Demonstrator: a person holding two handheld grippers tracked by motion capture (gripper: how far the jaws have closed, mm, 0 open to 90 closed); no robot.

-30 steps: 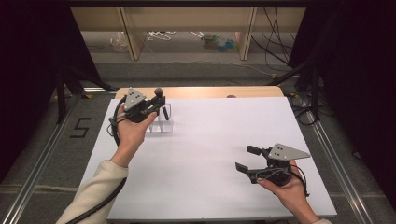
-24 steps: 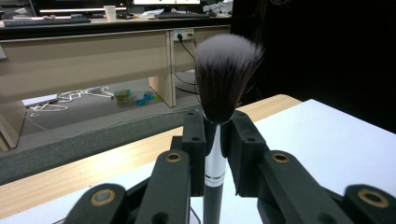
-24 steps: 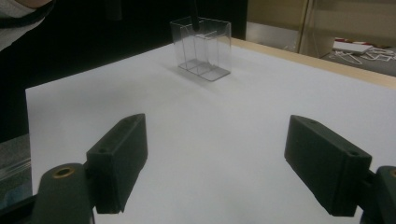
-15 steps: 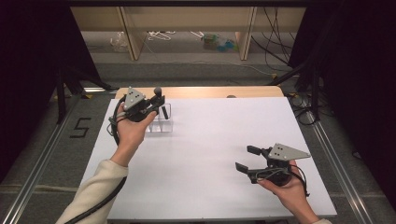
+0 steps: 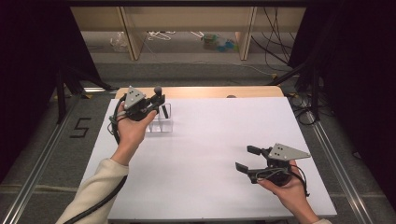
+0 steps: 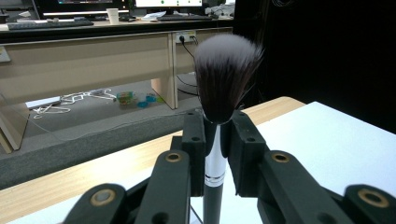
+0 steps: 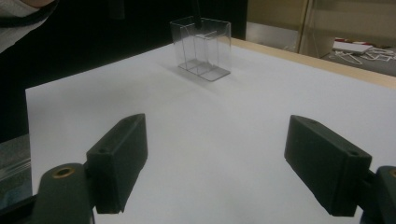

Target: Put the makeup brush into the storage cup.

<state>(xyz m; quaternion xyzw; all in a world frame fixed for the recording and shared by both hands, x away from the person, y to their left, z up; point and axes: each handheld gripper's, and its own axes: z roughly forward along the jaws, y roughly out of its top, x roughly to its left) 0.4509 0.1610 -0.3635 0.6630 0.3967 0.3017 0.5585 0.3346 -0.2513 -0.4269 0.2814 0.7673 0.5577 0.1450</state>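
Observation:
A makeup brush (image 6: 226, 74) with dark, white-tipped bristles and a silver and black handle stands upright, bristles up. My left gripper (image 6: 217, 135) is shut on its silver ferrule. In the high view the left gripper (image 5: 159, 101) holds the brush (image 5: 158, 89) over a clear plastic box (image 5: 161, 123) at the table's far left. The handle's lower end dips at the box's top; I cannot tell which compartment. My right gripper (image 5: 246, 158) rests near the front right, open, with nothing between its jaws. In its own view the right gripper (image 7: 229, 158) faces the clear box (image 7: 203, 49) across bare table.
The white table top (image 5: 215, 135) has a wooden strip (image 5: 210, 91) along its far edge. Beyond it are a grey floor, wooden desk legs and loose cables. Dark frames stand at both sides.

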